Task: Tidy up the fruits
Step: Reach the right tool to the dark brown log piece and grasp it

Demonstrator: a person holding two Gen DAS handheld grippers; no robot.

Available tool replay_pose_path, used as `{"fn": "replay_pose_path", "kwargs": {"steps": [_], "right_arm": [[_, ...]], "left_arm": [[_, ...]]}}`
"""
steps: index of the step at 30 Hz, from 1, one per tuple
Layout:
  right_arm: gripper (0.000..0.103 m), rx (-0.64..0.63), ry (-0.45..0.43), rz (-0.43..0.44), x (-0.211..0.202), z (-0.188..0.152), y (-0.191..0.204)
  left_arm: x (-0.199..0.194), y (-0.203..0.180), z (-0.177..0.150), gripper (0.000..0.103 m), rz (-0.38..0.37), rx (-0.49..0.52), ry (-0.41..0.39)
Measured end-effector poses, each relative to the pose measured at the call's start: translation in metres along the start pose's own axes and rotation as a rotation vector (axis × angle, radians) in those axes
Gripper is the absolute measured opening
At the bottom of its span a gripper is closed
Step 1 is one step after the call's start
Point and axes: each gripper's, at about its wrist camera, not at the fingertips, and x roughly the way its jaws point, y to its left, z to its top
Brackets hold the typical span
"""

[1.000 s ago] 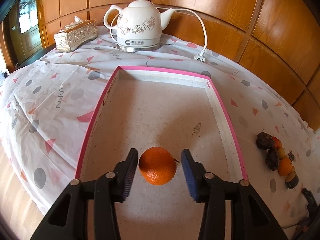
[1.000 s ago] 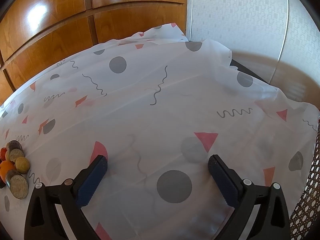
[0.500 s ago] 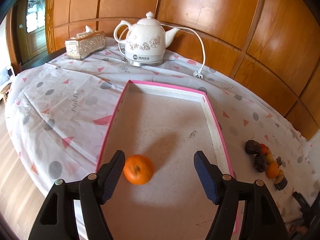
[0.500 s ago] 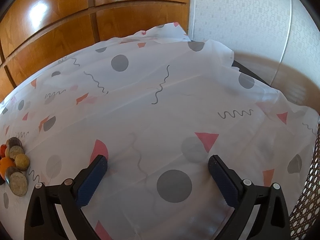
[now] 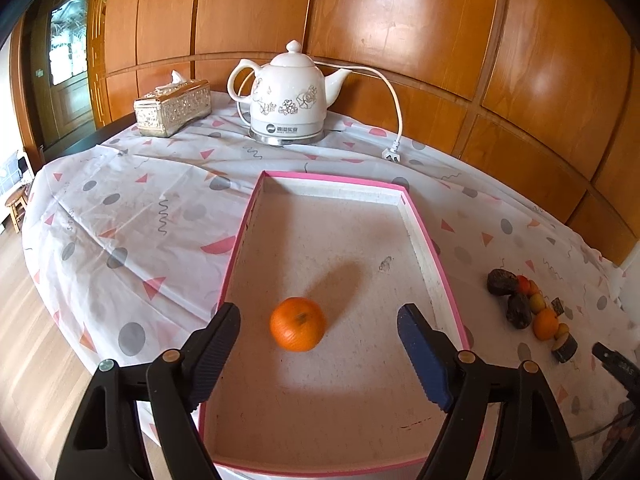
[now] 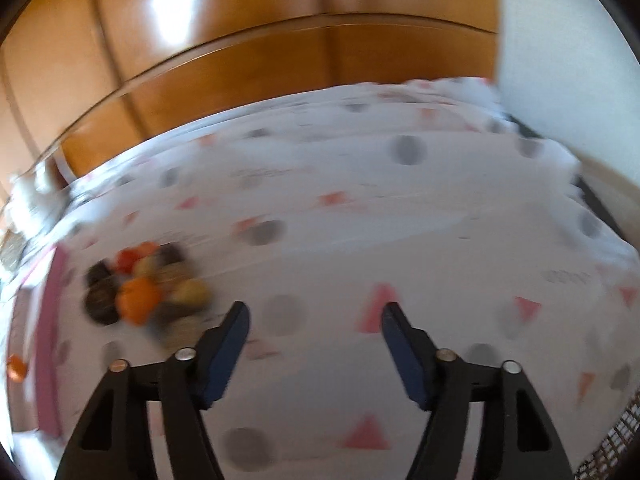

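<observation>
An orange [image 5: 297,323] lies loose on the floor of the pink-rimmed tray [image 5: 436,268], slightly blurred. Above and behind it my left gripper [image 5: 320,344] has its jaws still opening, with neither pad touching the fruit. A small pile of fruits [image 5: 532,308], dark, orange and yellow, lies on the cloth right of the tray. In the blurred right wrist view that pile [image 6: 144,292] sits ahead and to the left of my right gripper [image 6: 314,330], whose jaws are closing on nothing. The pink tray edge [image 6: 52,320] and the orange [image 6: 16,366] show at far left.
A white electric kettle [image 5: 290,94] with its cord and plug [image 5: 391,155] stands behind the tray. A gold tissue box [image 5: 172,107] sits at the back left. The patterned tablecloth [image 6: 400,240] covers the table, and its edge drops to wooden floor [image 5: 24,340] on the left.
My left gripper let go of the orange, spread its jaws and pulled up and back; the orange rolled a little. My right gripper swung left toward the fruit pile and its jaws narrowed.
</observation>
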Motion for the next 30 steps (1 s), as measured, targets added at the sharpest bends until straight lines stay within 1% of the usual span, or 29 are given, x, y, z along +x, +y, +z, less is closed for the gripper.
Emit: {"fn": "replay_pose_path", "kwargs": {"steps": [1, 3, 6, 8, 13, 16, 20, 22, 23, 24, 30], "right_arm": [[0.058, -0.019, 0.011, 0.032, 0.001, -0.001, 0.007], [0.054, -0.048, 0.028, 0.073, 0.004, -0.003, 0.020], [0.053, -0.092, 0.068, 0.147, 0.009, -0.011, 0.036], [0.053, -0.107, 0.091, 0.176, 0.014, -0.013, 0.047], [0.053, -0.072, 0.149, 0.219, 0.027, -0.012, 0.060], [0.053, -0.065, 0.157, 0.220, 0.031, -0.010, 0.066], [0.053, -0.057, 0.175, 0.191, 0.044, -0.007, 0.069], [0.053, -0.071, 0.163, 0.180, 0.043, -0.007, 0.070], [0.052, -0.078, 0.159, 0.173, 0.043, -0.007, 0.072], [0.043, -0.083, 0.156, 0.169, 0.043, -0.007, 0.073], [0.043, -0.105, 0.146, 0.160, 0.040, -0.011, 0.071]], "left_arm": [[-0.001, 0.000, 0.000, 0.081, -0.002, -0.002, 0.000], [-0.001, 0.001, -0.001, 0.081, -0.006, -0.004, 0.001], [-0.002, 0.001, -0.002, 0.081, -0.011, -0.010, 0.004], [-0.002, 0.001, -0.002, 0.082, -0.014, -0.011, 0.003], [-0.004, 0.001, -0.004, 0.083, -0.016, -0.014, 0.005], [-0.003, 0.002, -0.006, 0.084, -0.013, -0.019, 0.008], [-0.001, 0.005, -0.008, 0.084, 0.000, -0.032, 0.023], [0.000, 0.008, -0.010, 0.084, 0.006, -0.041, 0.028], [0.001, 0.009, -0.010, 0.084, 0.010, -0.046, 0.029], [0.001, 0.011, -0.011, 0.084, 0.016, -0.052, 0.031], [0.001, 0.017, -0.010, 0.085, 0.035, -0.076, 0.026]]}}
